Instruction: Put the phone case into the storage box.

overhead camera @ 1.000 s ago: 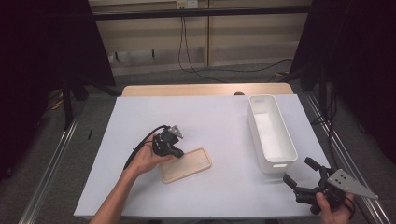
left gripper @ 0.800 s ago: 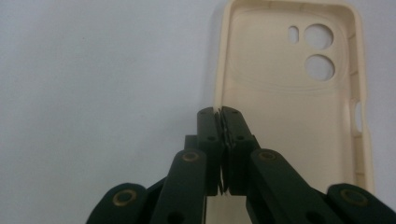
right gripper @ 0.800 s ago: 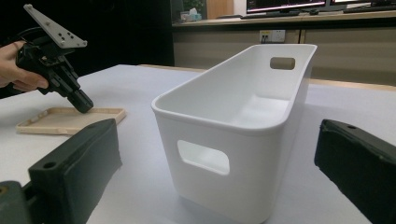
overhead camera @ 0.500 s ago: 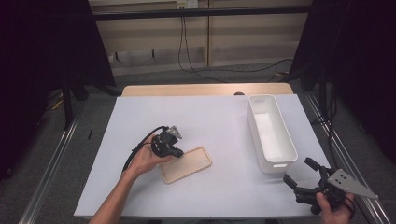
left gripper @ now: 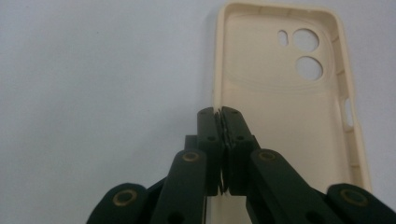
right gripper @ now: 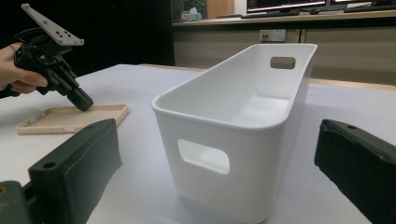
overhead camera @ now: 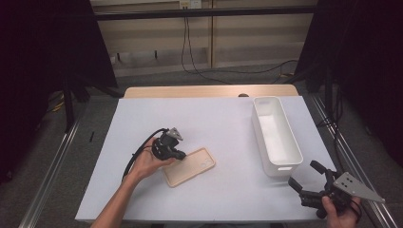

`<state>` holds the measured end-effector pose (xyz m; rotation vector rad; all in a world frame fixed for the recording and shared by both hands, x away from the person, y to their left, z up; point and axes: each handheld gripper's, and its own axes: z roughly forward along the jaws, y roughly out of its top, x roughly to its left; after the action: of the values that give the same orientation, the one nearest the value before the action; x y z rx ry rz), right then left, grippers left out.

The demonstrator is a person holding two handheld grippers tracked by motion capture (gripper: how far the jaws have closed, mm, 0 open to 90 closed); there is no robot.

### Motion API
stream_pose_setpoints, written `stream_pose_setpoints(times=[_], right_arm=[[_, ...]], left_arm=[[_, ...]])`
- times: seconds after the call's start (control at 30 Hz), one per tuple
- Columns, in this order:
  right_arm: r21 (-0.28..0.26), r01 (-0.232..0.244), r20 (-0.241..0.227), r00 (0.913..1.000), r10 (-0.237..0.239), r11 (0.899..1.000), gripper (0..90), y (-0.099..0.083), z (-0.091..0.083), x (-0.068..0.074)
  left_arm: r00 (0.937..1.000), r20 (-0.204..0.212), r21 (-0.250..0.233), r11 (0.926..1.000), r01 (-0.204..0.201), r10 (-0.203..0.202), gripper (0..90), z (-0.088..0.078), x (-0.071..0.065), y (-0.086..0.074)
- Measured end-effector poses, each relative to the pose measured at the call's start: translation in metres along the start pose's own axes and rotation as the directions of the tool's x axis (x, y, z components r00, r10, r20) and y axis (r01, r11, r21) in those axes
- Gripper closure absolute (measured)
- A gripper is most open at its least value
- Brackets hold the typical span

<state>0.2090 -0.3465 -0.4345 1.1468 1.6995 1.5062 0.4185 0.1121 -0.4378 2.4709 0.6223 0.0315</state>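
White table cover (overhead camera: pixel 223 128) is seen under everything, wooden wall panels behind. Left gripper (left gripper: pixel 219 114) is pinched shut on the side rim of the beige phone case (left gripper: pixel 280 107), which lies flat, inside up, camera cutouts at the end far from the jaws. Right gripper (overhead camera: pixel 309 176) is held off the near right table corner, jaws spread wide, nothing between them. White plastic bin (right gripper: pixel 233 126) is seen straight ahead of those jaws, just beyond them.
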Motion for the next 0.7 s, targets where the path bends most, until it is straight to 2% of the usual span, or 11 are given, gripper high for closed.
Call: stream_pose_setpoints(times=[0.1, 0.17, 0.2, 0.27, 0.4, 0.5, 0.63, 0.7], right_arm=[[0.0, -0.001, 0.0, 1.0, 0.001, 1.0, 0.1, 0.0, 0.0, 0.0], [-0.002, -0.002, 0.001, 1.0, 0.002, 1.0, 0.1, 0.0, 0.0, 0.0], [-0.001, 0.003, -0.001, 1.0, -0.003, 1.0, 0.1, 0.0, 0.0, 0.0], [-0.002, -0.001, 0.0, 1.0, 0.001, 1.0, 0.1, 0.0, 0.0, 0.0], [-0.002, -0.003, 0.001, 1.0, 0.003, 1.0, 0.1, 0.0, 0.0, 0.0], [-0.002, -0.003, 0.001, 1.0, 0.003, 1.0, 0.1, 0.0, 0.0, 0.0], [-0.001, -0.004, 0.0, 1.0, 0.004, 1.0, 0.1, 0.0, 0.0, 0.001], [-0.001, -0.003, 0.0, 1.0, 0.003, 1.0, 0.1, 0.0, 0.0, 0.001]], left_arm=[[0.9999, -0.009, -0.008, 0.9999, 0.008, -0.008, 87.7, -0.001, 0.0, 0.0], [0.999, -0.035, -0.027, 0.9993, 0.025, -0.026, 87.7, -0.002, -0.001, 0.001], [0.9984, -0.047, -0.051, 0.9983, 0.028, -0.031, 87.7, -0.004, 0.0, 0.001], [0.9987, -0.045, -0.053, 0.9983, 0.022, -0.024, 87.8, -0.006, 0.001, 0.001], [0.9974, -0.042, -0.103, 0.9932, 0.053, -0.058, 87.7, -0.009, -0.001, 0.001], [0.997, -0.049, -0.115, 0.992, 0.053, -0.059, 87.7, -0.009, 0.0, 0.0], [0.9944, -0.057, -0.152, 0.9852, 0.078, -0.088, 87.7, -0.013, 0.001, -0.003], [0.9945, -0.056, -0.155, 0.9847, 0.079, -0.089, 87.7, -0.014, 0.002, -0.003]])
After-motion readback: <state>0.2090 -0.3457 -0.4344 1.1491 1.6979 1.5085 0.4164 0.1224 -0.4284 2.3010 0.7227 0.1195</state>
